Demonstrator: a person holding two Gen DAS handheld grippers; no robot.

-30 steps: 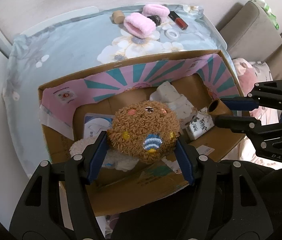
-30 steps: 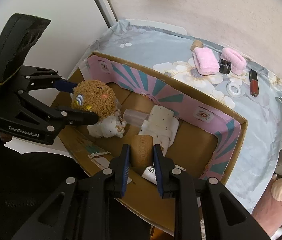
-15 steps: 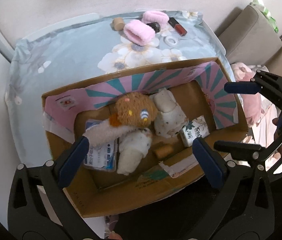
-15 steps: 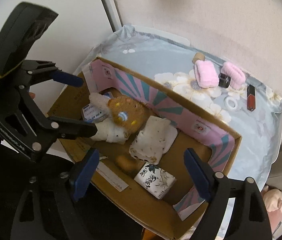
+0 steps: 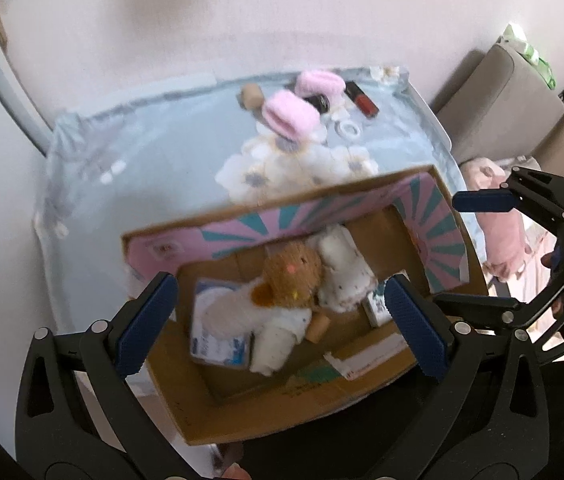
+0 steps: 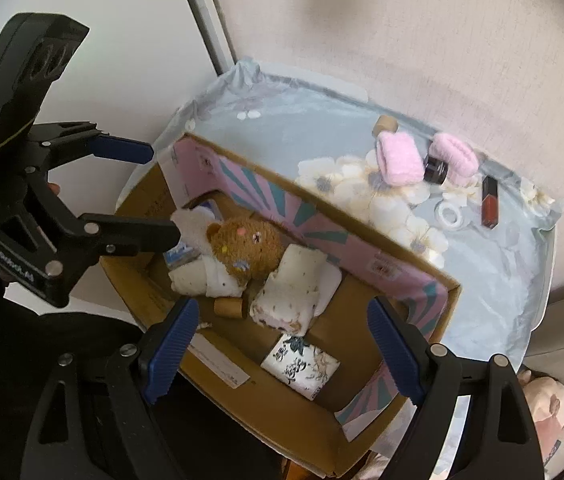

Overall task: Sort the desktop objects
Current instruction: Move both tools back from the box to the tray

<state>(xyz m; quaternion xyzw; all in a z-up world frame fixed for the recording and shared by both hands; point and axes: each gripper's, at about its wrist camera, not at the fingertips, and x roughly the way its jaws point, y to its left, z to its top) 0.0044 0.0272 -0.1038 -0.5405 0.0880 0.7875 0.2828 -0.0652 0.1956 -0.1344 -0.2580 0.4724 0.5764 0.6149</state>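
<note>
While both grippers hang over the cardboard box (image 6: 437, 280), neither holds anything: the left gripper (image 5: 278, 322) stands wide apart and empty, and the right gripper (image 6: 283, 354) is spread broadly too, nothing between its pads. Inside the box lie the brown plush toy (image 6: 250, 246), a small wooden cylinder (image 6: 228, 307) just beside it, folded speckled cloths (image 6: 295, 294) and a printed tissue pack (image 6: 299, 366). Beyond the box, on the floral tablecloth (image 6: 301, 132), sit pink wristbands (image 6: 399, 158), a lipstick (image 6: 489, 202) and a white ring (image 6: 449, 215).

Brown plush bear (image 6: 248, 246) – lying in cardboard box (image 6: 361, 432), wooden cylinder (image 6: 229, 307) beside
</note>
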